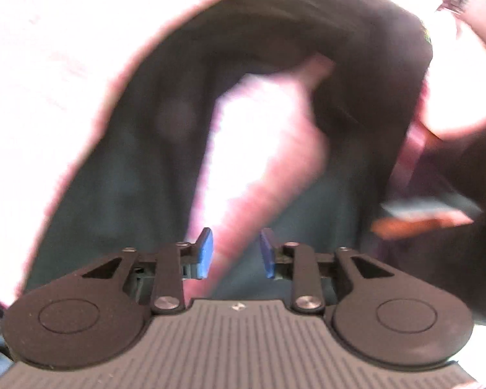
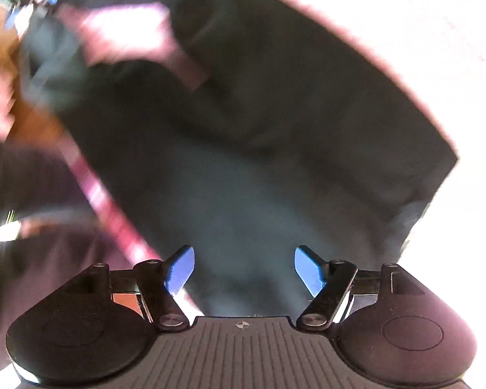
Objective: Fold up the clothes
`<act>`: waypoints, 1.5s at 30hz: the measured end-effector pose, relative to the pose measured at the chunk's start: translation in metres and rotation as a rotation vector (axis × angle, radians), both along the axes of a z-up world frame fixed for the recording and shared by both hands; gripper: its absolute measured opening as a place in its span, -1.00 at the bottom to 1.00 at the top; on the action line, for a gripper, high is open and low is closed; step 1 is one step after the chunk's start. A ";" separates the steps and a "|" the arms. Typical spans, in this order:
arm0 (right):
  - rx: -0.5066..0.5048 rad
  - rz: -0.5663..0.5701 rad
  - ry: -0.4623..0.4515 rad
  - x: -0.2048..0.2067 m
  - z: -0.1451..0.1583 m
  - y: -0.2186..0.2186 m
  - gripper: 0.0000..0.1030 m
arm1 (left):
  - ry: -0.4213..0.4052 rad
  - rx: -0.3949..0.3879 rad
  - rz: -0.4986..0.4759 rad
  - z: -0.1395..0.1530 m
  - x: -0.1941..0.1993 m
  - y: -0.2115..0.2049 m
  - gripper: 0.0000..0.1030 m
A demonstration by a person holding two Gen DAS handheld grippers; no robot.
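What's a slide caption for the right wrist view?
Right gripper open above a dark garment spread on a bright surface, motion-blurred.

Both pictures are very blurry. The bright surface glows white with glare, the dark cloth point(image 1: 139, 178) looks smeared, and edges bend.

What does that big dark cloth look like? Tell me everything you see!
The dark cloth is a soft, blurry garment, dark grey to teal, that fills most of both views. It lies spread over a very bright, washed-out surface, with rumpled folds and a gap in the middle where the bright surface shows through. A pinkish strip runs along one edge. Both the left gripper and right gripper hang open over it, gripping nothing.
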State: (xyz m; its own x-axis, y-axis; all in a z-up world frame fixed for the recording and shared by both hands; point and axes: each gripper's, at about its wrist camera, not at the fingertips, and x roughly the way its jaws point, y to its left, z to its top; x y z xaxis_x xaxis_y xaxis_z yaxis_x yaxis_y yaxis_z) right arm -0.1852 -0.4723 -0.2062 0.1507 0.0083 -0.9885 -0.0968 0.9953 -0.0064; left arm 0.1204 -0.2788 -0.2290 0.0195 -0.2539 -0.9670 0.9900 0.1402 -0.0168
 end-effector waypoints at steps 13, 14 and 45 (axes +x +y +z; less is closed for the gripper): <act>-0.186 0.028 -0.115 0.142 -0.075 -0.204 0.39 | -0.097 -0.028 -0.128 -0.111 0.072 -0.178 -0.02; -0.164 0.061 -0.103 0.154 -0.086 -0.212 0.39 | -0.092 -0.015 -0.140 -0.117 0.073 -0.181 -0.01; -0.141 -0.250 -0.211 0.103 -0.070 -0.264 -0.28 | -0.294 0.127 -0.033 -0.059 0.104 -0.187 -0.31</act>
